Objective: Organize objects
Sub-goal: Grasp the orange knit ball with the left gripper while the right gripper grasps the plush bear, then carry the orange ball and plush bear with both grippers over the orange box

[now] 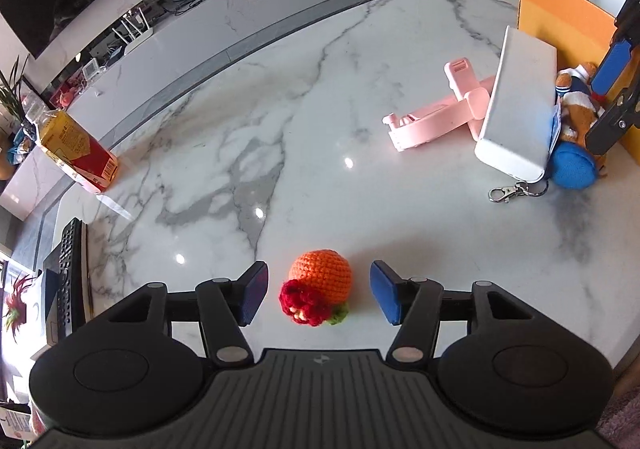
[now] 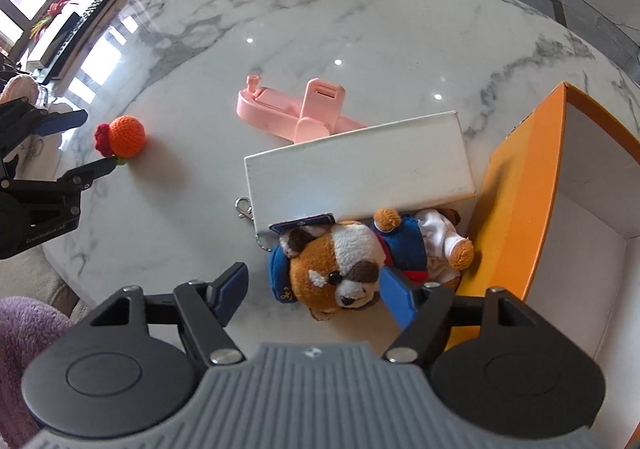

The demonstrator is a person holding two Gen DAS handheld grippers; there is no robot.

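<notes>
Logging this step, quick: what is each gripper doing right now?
Left gripper: open, holding nothing; the crocheted orange sits between its pads, untouched.
Right gripper: open, holding nothing; the plush dog lies between its fingers.

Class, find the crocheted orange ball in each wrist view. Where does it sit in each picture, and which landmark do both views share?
Left wrist view: crocheted orange ball low centre, between the open left gripper's fingers.
Right wrist view: ball at far left, mid-height.
Shared landmark: the pink stand on the marble table.
</notes>
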